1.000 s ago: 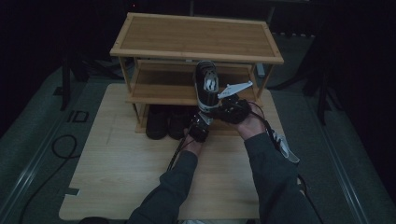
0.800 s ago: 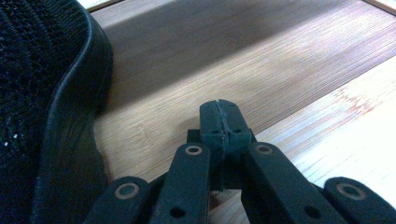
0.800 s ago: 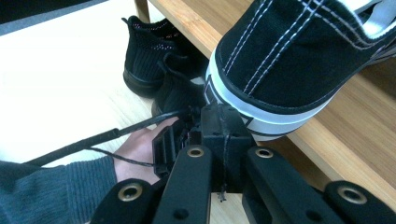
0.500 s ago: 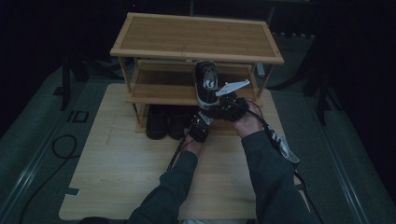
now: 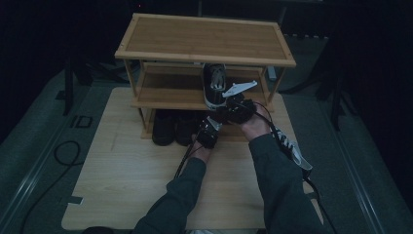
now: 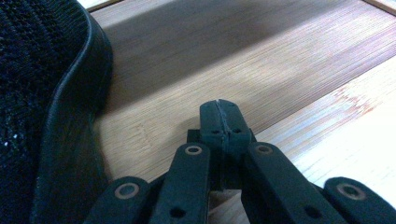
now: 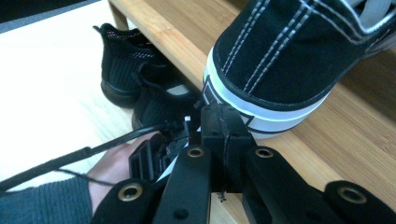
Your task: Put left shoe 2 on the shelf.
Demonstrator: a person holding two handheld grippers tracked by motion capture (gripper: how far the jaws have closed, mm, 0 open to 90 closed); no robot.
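Your right gripper (image 7: pixel 223 116) has crept a touch leftward along the front edge of the bamboo rack's middle shelf (image 5: pixel 165 95), and its grey three-cornered plate (image 5: pixel 238 88) now lies a shade closer to the black canvas sneaker with the white rubber sole (image 5: pixel 214 85). The sneaker's near end has swung slightly left with it, so the shoe now stands squarer to that front edge than a second ago.
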